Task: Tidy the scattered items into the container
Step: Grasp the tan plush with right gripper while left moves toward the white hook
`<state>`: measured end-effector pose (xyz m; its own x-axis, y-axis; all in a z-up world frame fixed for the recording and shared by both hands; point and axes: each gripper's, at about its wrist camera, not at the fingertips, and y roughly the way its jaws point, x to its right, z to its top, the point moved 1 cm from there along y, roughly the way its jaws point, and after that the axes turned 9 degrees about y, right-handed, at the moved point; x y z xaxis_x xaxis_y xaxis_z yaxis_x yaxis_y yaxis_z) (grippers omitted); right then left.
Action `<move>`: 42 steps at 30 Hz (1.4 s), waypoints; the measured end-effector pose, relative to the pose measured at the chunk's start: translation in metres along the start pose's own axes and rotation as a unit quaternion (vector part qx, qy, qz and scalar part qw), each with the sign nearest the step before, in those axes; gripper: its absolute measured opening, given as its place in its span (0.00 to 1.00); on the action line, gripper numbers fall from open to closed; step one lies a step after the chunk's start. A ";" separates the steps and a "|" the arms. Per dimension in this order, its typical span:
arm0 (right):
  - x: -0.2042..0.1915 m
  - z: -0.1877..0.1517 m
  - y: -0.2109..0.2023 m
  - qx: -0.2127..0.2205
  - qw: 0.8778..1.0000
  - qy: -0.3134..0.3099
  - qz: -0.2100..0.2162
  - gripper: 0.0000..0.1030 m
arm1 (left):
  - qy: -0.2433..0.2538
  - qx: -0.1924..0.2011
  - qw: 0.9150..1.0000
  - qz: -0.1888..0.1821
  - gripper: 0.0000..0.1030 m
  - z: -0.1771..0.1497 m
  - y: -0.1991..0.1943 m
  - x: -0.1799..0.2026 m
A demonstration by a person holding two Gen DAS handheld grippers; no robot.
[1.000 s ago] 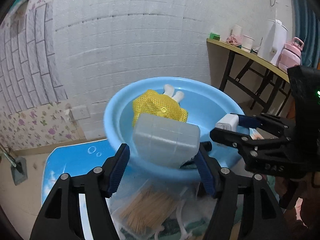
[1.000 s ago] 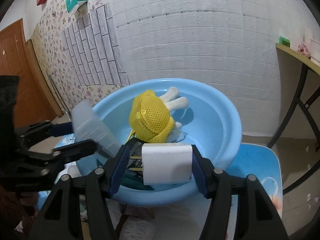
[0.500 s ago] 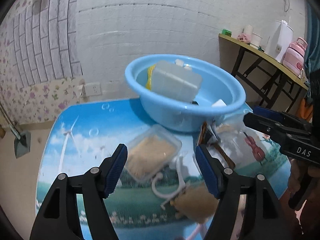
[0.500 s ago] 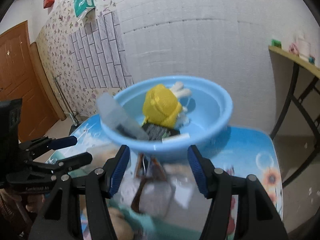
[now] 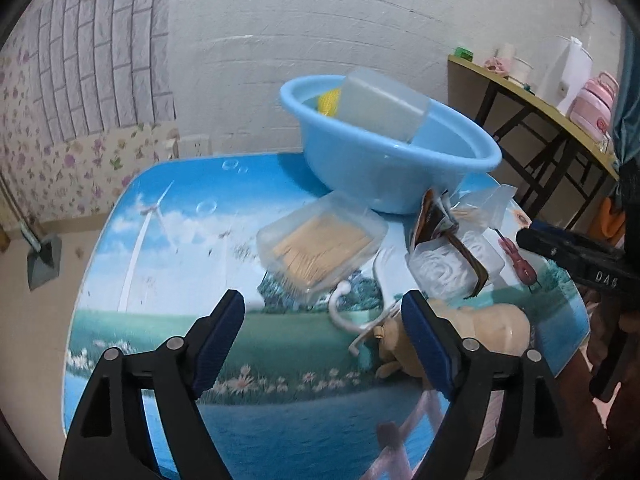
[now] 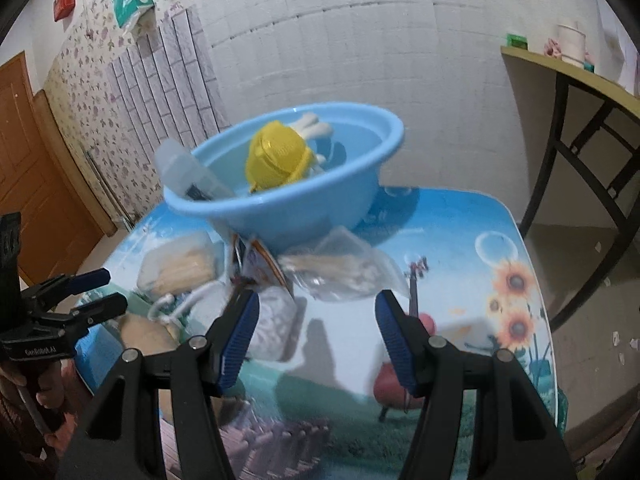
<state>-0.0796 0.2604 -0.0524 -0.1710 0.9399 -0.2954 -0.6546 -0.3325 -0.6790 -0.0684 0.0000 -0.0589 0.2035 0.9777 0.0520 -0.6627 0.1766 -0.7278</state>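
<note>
The blue basin (image 5: 400, 176) (image 6: 304, 208) stands at the far side of the table. In it lie a translucent plastic box (image 5: 380, 104) (image 6: 188, 172) leaning on the rim and a yellow mesh toy (image 6: 280, 156). In front of the basin lie a clear box of toothpicks (image 5: 324, 248) (image 6: 180, 268), a white hook (image 5: 348, 308), a packet with a white rose-patterned thing (image 5: 448, 264) (image 6: 272, 320), a clear bag of sticks (image 6: 340, 272) and a tan plush toy (image 5: 480, 328) (image 6: 140, 332). My left gripper (image 5: 320, 344) and right gripper (image 6: 316, 332) are open and empty, held back above the table's near side.
The table (image 5: 168, 248) has a printed blue landscape top. A wooden side table (image 5: 532, 92) with a kettle and pink bottle stands to the right. A white brick wall is behind the basin. A dustpan (image 5: 44, 256) sits on the floor at left.
Both grippers let go of their loads, the plastic box and the white charger, into the basin and pulled back and up from it. Both now stand open and empty.
</note>
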 end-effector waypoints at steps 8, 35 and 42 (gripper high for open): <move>0.003 -0.016 0.010 -0.027 1.000 -0.001 -0.011 0.61 | -0.021 0.000 1.000 -0.022 0.85 -0.016 -0.005 -0.007; -0.070 -0.048 -0.001 -0.095 0.983 -0.105 0.121 0.61 | -0.020 -0.007 1.000 -0.018 0.85 -0.015 -0.004 -0.011; -0.076 -0.059 0.009 -0.116 0.978 -0.138 0.105 0.61 | -0.029 -0.005 1.000 -0.009 0.85 -0.016 -0.007 -0.020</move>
<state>-0.0288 0.1813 -0.0760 -0.4962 0.8240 -0.2734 -0.4054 -0.4984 -0.7663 -0.0563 -0.0229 -0.0658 0.1723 0.9794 0.1049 -0.6516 0.1932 -0.7335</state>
